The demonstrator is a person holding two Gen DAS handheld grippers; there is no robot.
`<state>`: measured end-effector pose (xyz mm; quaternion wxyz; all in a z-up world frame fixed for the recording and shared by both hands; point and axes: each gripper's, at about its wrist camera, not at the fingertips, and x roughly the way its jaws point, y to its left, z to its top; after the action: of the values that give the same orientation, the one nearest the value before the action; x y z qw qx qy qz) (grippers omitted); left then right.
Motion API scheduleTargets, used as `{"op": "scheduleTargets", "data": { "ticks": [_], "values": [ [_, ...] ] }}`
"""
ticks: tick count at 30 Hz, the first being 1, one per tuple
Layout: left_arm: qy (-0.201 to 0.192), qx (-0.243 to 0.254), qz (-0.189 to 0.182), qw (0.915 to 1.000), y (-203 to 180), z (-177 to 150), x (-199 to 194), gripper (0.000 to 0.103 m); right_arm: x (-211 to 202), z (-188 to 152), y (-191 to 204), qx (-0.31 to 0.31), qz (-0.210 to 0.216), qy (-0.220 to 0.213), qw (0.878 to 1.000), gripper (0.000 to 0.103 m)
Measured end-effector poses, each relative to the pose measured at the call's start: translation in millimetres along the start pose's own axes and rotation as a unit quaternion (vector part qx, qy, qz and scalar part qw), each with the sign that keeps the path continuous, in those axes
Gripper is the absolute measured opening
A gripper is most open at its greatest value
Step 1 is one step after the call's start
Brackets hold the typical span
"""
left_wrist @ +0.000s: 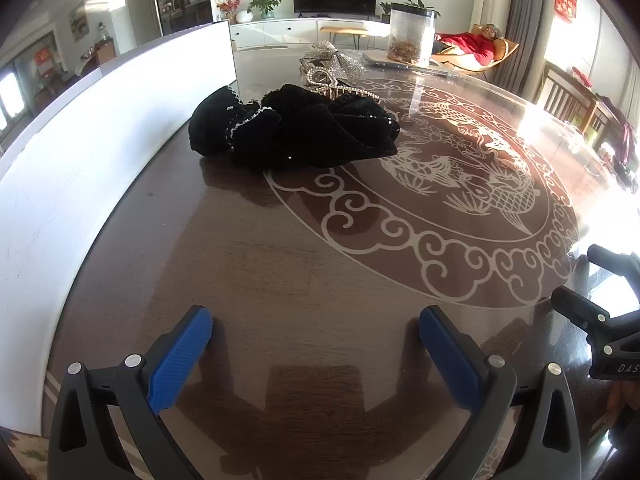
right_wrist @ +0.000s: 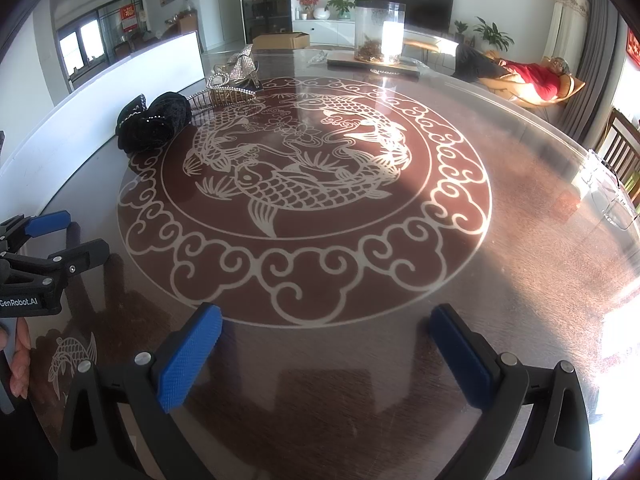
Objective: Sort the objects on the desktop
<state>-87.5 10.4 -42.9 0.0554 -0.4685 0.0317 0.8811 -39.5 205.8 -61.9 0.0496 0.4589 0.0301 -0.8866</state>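
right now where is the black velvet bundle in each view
Left wrist view: the black velvet bundle lies upper centre, on the table beside the white board, ahead of the left hand-held gripper.
Right wrist view: the bundle sits small at upper left, beyond the left hand-held gripper.
Shared landmark: the rhinestone hair pieces just behind it.

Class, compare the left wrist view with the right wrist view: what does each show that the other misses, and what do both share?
Only the left wrist view shows the left tongs head-on, open over bare table. Only the right wrist view shows a cardboard box behind the table and a small fish emblem at its near edge. Both show the black velvet hair accessories, the rhinestone pieces, the clear jar, the white board and the reclining person.
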Motion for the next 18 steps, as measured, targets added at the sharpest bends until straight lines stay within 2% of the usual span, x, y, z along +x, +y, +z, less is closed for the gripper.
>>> {"op": "scheduleTargets", "data": {
  "ticks": [6, 7, 8, 9, 10, 11, 13, 16, 18],
  "values": [
    [0.009, -0.021, 0.007, 0.9997, 0, -2, -2, 0.103, 0, 0, 0, 0.000, 0.000, 0.000, 1.000, 0.103],
    [0.010, -0.031, -0.008, 0.9995, 2, -1, -3, 0.103, 0, 0, 0, 0.000, 0.000, 0.000, 1.000, 0.103],
    [0.004, -0.051, -0.044, 0.9977, 8, 0, -7, 0.103, 0, 0, 0, 0.000, 0.000, 0.000, 1.000, 0.103],
    [-0.012, -0.078, -0.089, 0.9928, 16, 3, -13, 0.103, 0, 0, 0, 0.000, 0.000, 0.000, 1.000, 0.103],
    [-0.036, -0.096, -0.118, 0.9877, 23, 6, -20, 0.103, 0, 0, 0, 0.000, 0.000, 0.000, 1.000, 0.103],
    [-0.059, -0.102, -0.114, 0.9864, 27, 13, -26, 0.103, 0, 0, 0, 0.000, 0.000, 0.000, 1.000, 0.103],
    [-0.082, -0.093, -0.074, 0.9895, 29, 37, -31, 0.103, 0, 0, 0, -0.001, -0.001, 0.000, 1.000, 0.103],
    [-0.084, -0.118, -0.075, 0.9867, 30, 86, -25, 0.103, 0, 0, 0, -0.001, -0.001, 0.000, 1.000, 0.103],
    [-0.081, -0.144, -0.040, 0.9855, 30, 115, -14, 0.103, 0, 0, 0, -0.001, -0.001, 0.000, 1.000, 0.103]
  ]
}}
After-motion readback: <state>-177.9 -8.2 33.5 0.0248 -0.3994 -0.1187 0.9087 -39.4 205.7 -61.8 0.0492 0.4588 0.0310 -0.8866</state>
